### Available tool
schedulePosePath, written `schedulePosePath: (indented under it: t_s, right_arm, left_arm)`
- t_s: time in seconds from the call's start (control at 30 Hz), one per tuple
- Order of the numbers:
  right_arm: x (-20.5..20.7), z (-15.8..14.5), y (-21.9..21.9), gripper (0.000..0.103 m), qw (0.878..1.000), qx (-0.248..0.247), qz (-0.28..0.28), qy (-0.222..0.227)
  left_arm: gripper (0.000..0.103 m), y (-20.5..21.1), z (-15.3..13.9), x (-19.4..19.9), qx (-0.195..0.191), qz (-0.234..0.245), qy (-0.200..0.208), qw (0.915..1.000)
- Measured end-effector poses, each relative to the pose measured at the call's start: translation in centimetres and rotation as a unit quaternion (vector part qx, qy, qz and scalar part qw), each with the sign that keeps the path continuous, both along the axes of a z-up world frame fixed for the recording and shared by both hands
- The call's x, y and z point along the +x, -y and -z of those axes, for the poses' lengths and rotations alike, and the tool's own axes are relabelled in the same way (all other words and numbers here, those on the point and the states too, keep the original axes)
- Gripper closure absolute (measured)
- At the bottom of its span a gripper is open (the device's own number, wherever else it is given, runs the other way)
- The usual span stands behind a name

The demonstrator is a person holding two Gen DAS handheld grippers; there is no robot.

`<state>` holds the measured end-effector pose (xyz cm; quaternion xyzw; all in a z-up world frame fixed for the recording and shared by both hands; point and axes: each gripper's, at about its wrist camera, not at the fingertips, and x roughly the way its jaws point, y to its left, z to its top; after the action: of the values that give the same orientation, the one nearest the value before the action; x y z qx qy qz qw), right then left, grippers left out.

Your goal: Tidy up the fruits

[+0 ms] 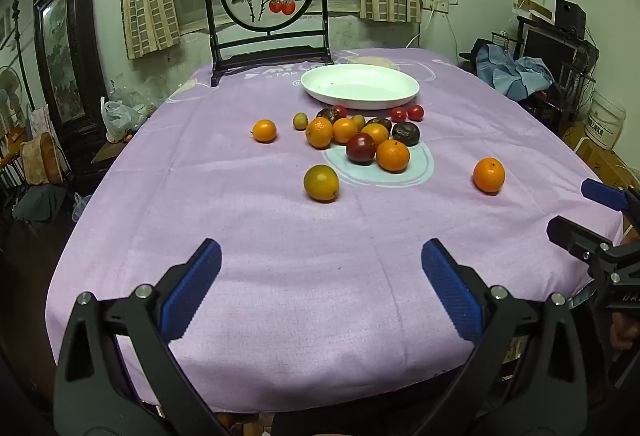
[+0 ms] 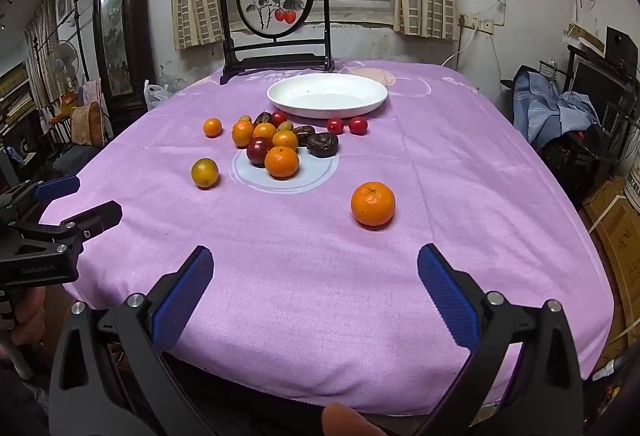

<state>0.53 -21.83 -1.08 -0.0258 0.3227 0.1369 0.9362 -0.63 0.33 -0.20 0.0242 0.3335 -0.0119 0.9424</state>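
Observation:
A white oval dish (image 1: pixel 360 85) (image 2: pixel 327 95) stands empty at the far middle of the purple-clothed table (image 1: pixel 280 256). In front of it lies a cluster of several fruits (image 1: pixel 360 137) (image 2: pixel 276 143): oranges, dark plums, small red tomatoes. A lone orange (image 1: pixel 489 175) (image 2: pixel 373 203) sits apart on the right, a greenish-yellow citrus (image 1: pixel 321 182) (image 2: pixel 205 173) on the left. My left gripper (image 1: pixel 320 256) hovers open over the near cloth, nothing between its fingers. My right gripper (image 2: pixel 314 262) is open too and holds nothing, with the lone orange just beyond it.
A framed round painting on a black stand (image 1: pixel 267 1) (image 2: pixel 276 1) rises behind the dish. The table's near edge lies just below both grippers. Clutter, a dark cabinet (image 1: pixel 66 47) and boxes (image 2: pixel 612 228) line the room's sides.

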Motion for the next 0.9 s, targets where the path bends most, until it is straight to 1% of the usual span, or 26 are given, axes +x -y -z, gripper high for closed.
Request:
schedulePosePath:
  t_s: [0.07,0.9]
  right_arm:
    - [-0.04,0.13,0.05,0.001,1.0,0.0,0.0,0.0]
    - [0.11,0.31,-0.11,0.001,1.0,0.0,0.001,-0.003]
  left_arm:
    - [0.002,0.3,-0.17,0.5,0.005,0.001,0.001,1.0]
    - [0.002,0.06,0.59,0.27,0.005,-0.001,-0.002,1.0]
